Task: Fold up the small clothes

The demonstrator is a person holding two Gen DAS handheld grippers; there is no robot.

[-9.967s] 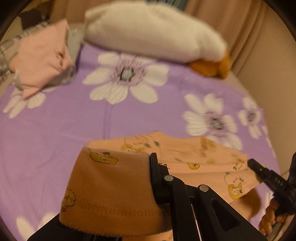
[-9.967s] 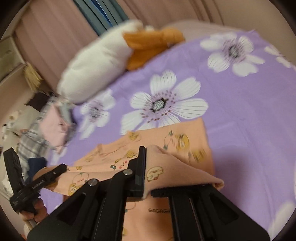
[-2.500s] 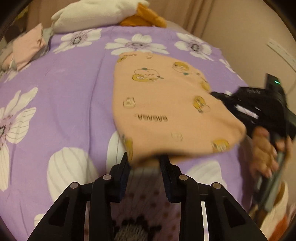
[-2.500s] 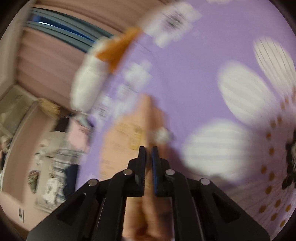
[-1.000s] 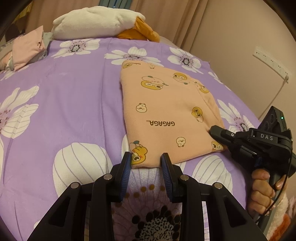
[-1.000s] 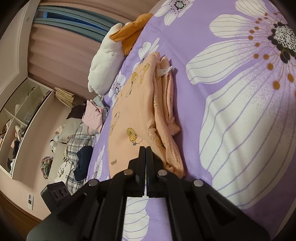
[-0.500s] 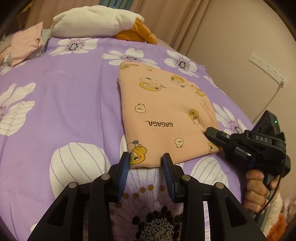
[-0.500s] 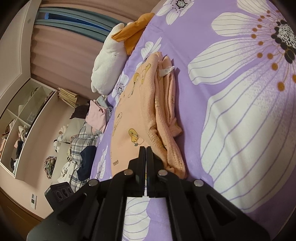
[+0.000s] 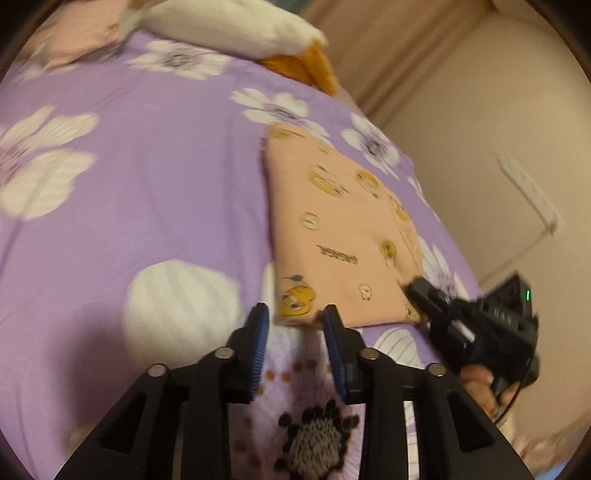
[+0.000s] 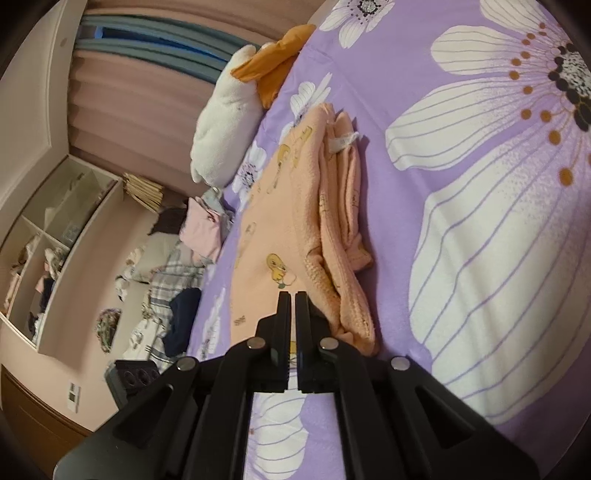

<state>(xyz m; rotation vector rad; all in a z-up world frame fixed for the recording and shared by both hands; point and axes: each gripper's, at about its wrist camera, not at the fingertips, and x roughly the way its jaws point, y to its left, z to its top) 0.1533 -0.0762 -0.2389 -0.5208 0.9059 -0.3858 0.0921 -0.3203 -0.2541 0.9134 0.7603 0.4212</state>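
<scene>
A peach garment (image 9: 332, 229) printed with yellow cartoon chicks lies folded into a flat rectangle on the purple flowered bedsheet (image 9: 147, 184). My left gripper (image 9: 293, 314) hovers at its near edge. Its blue-padded jaws are closing, with the hem's corner between them and no pad pressing on it. My right gripper (image 9: 417, 286), held by a hand, has its tips at the garment's near right corner. In the right wrist view the garment (image 10: 266, 236) shows stacked layers along its side. There the right gripper (image 10: 293, 295) is shut to a sliver over the cloth, gripping nothing.
A white and orange plush pillow (image 9: 236, 26) lies at the bed's far end, with folded pink clothes (image 9: 81, 37) beside it. A beige wall (image 9: 498, 147) bounds the bed on the right. More clothes (image 10: 177, 266) and open shelves (image 10: 44, 236) lie beyond the other side.
The left gripper has shifted and rolled, so the garment now sits more to the right in its view, and its jaws have narrowed. The right gripper stayed put, its jaws parting by a sliver.
</scene>
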